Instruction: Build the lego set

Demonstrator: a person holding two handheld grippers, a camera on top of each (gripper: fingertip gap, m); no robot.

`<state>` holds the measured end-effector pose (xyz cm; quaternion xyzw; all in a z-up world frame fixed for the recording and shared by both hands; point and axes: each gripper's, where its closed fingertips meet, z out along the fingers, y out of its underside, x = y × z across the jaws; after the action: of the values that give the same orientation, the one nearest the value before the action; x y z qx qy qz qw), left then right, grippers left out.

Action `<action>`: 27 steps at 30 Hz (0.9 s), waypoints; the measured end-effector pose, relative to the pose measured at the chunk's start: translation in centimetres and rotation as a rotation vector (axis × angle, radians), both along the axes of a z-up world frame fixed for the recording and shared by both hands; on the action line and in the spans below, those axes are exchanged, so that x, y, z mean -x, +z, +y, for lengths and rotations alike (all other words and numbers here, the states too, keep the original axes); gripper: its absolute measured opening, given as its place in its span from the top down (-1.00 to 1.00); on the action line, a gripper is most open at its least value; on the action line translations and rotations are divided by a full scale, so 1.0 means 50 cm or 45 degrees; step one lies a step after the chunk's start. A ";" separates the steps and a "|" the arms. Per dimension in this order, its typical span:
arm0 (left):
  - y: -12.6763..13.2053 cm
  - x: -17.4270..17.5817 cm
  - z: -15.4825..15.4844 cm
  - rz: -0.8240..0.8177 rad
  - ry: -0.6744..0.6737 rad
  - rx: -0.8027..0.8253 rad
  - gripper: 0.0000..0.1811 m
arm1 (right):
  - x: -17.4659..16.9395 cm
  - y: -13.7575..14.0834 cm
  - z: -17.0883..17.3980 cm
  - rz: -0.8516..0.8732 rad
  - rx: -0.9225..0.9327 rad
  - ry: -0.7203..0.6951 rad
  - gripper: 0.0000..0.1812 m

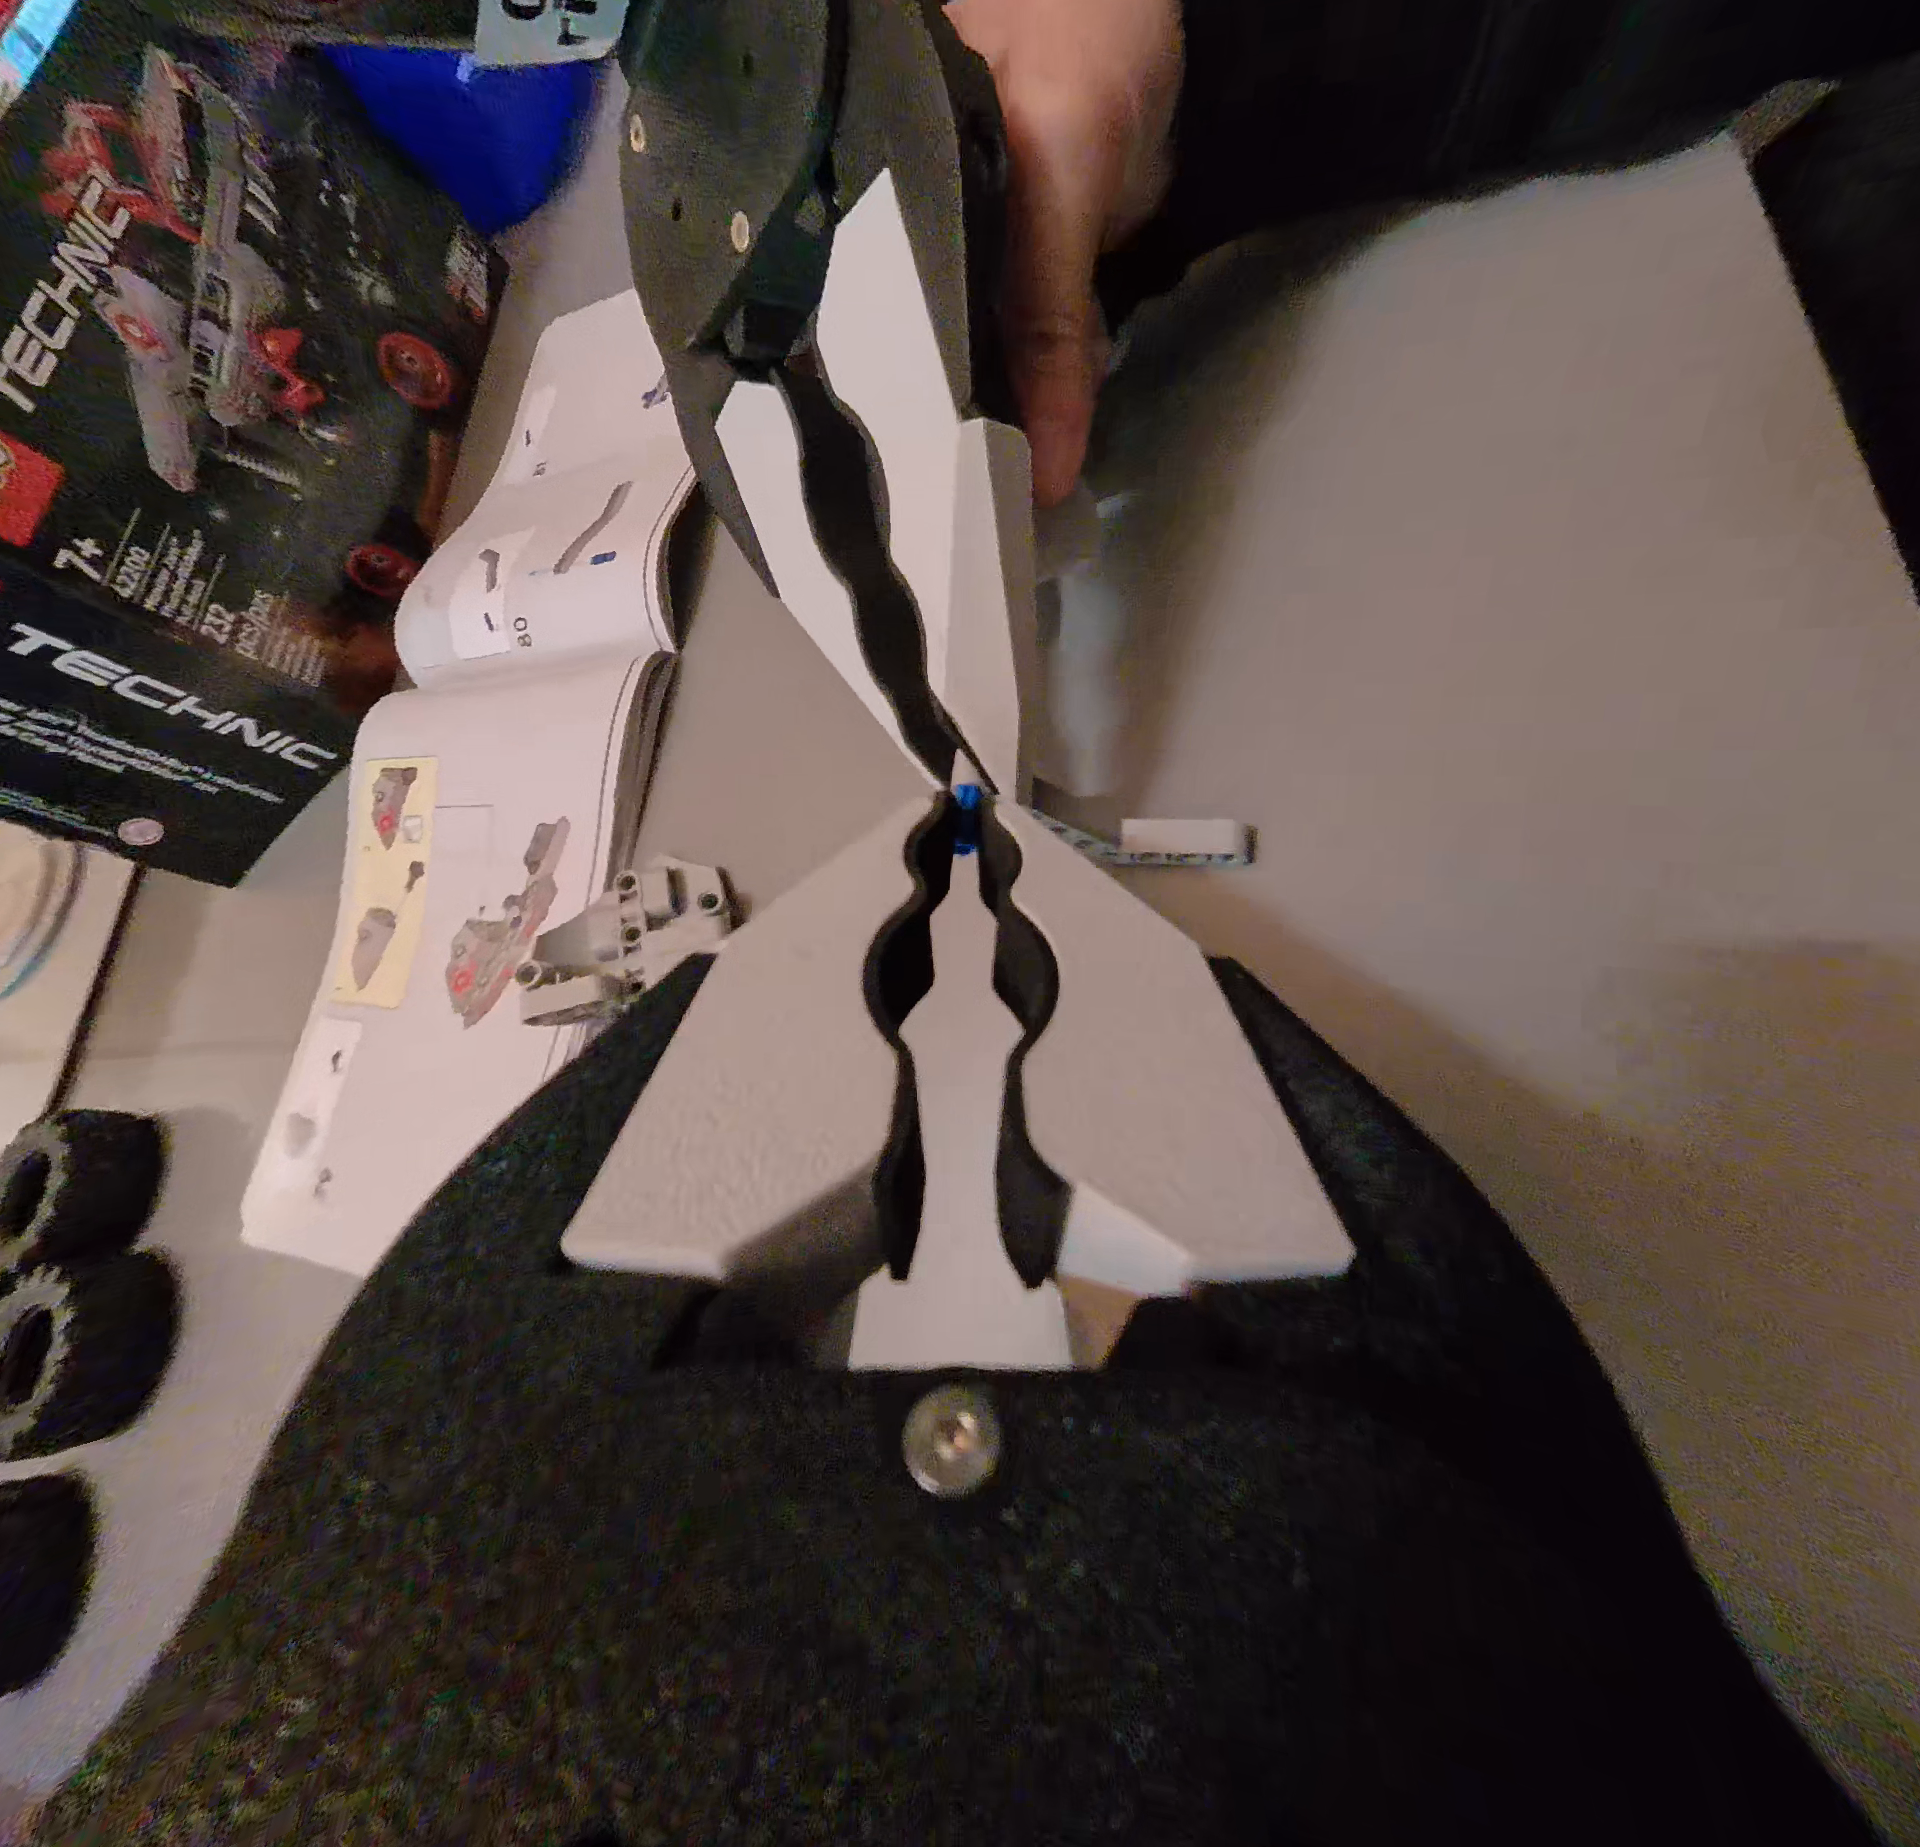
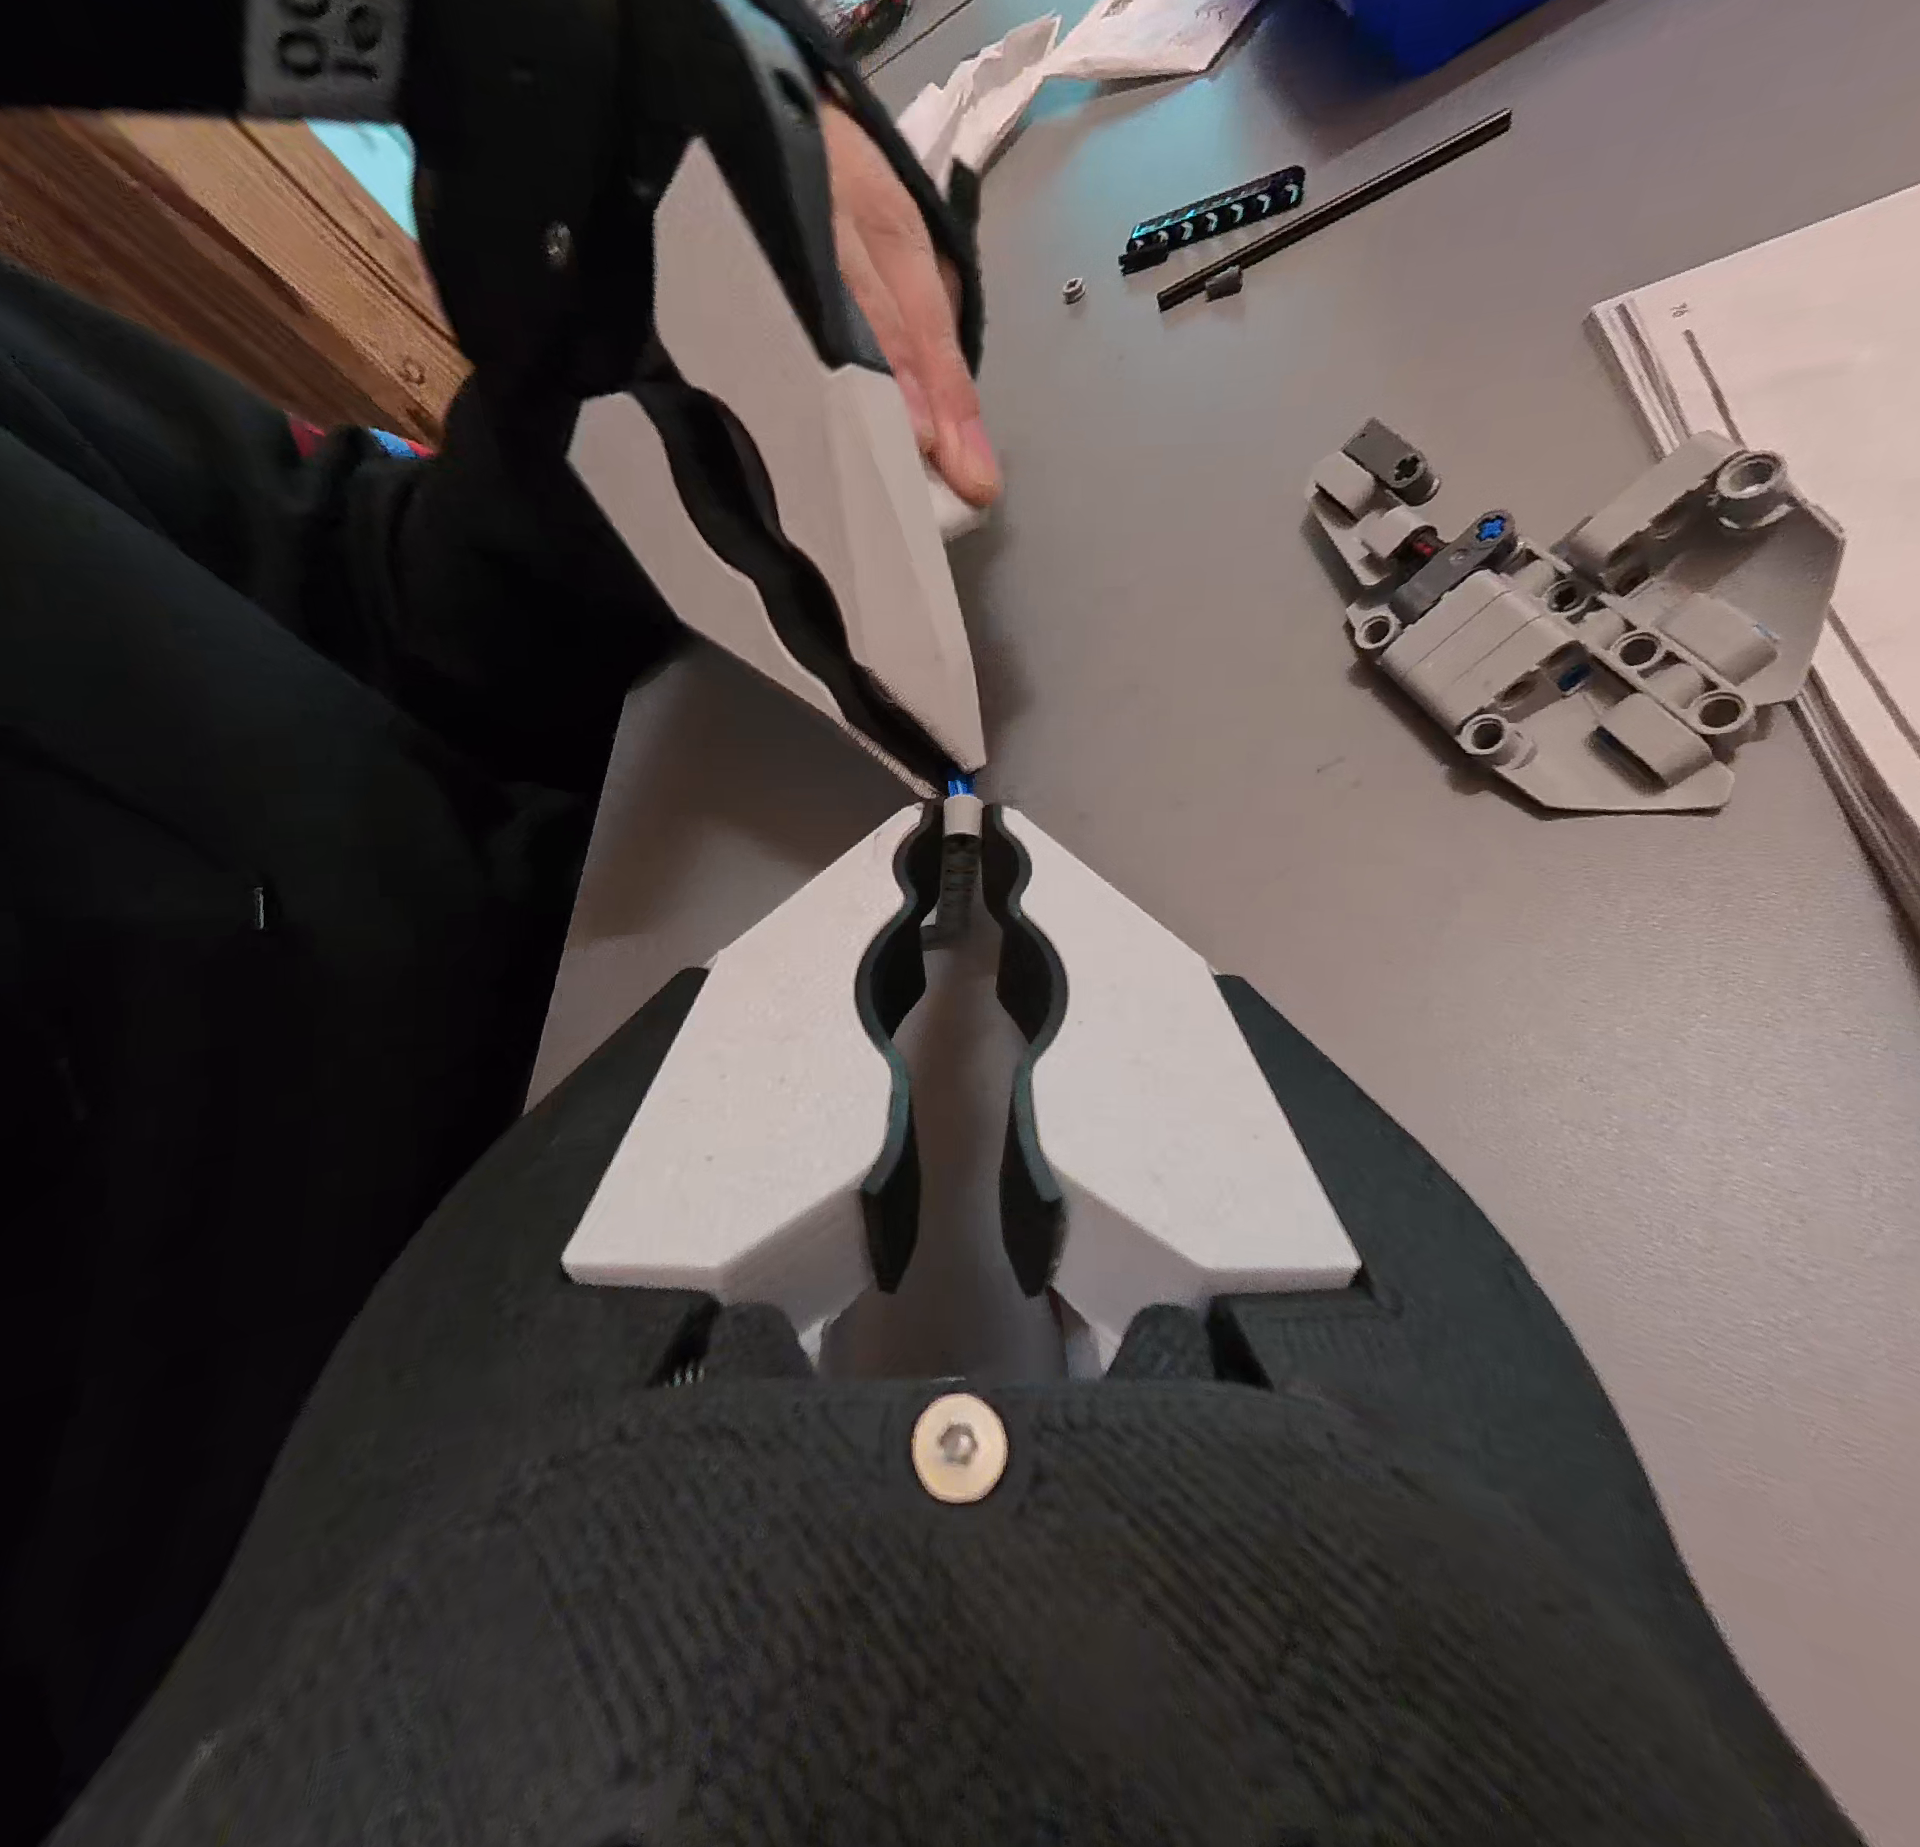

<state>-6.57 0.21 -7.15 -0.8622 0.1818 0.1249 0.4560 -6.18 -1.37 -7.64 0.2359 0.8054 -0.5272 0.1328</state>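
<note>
A: Two small parts are meeting tip to tip above the grey table (image 2: 1351, 1070): the left gripper (image 1: 964, 821) is pinching a blue pin (image 1: 966, 818), and the right gripper (image 2: 961, 829) is clamping a light grey connector (image 2: 963, 823) with a dark piece behind it. The pin's end is touching the connector.

B: How far along is the build?

A: Judging by the layout, it is partway. A grey sub-assembly (image 2: 1558, 634) of studless beams and a smooth angled panel is lying beside the open instruction booklet (image 1: 499, 966), well apart from both grippers. Still loose are knobbly black tyres (image 1: 73, 1309), a black perforated beam (image 2: 1210, 223), a thin black axle (image 2: 1340, 202) and a tiny grey bush (image 2: 1074, 290).

B: And the tooling?

A: White, matte, wedge-shaped fingers (image 1: 790, 1070) are carrying wavy black rubber pads (image 2: 894, 987); the set's glossy dark box (image 1: 187, 426) is sitting beyond.
</note>
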 end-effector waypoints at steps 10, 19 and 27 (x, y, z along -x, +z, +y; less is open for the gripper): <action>-0.002 -0.004 0.002 -0.010 -0.052 -0.047 0.99 | -0.007 -0.005 0.000 0.022 -0.031 0.037 0.93; 0.006 0.010 0.006 -0.178 0.025 -0.157 0.97 | 0.011 0.011 0.006 0.035 0.032 -0.032 0.93; 0.011 0.009 0.009 -0.169 0.021 -0.180 0.94 | 0.011 0.008 0.004 0.072 0.005 -0.042 0.93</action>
<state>-7.04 0.63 -6.60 -0.8357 0.1349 0.0838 0.5258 -6.72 -1.14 -7.22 0.2339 0.8038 -0.5375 0.1017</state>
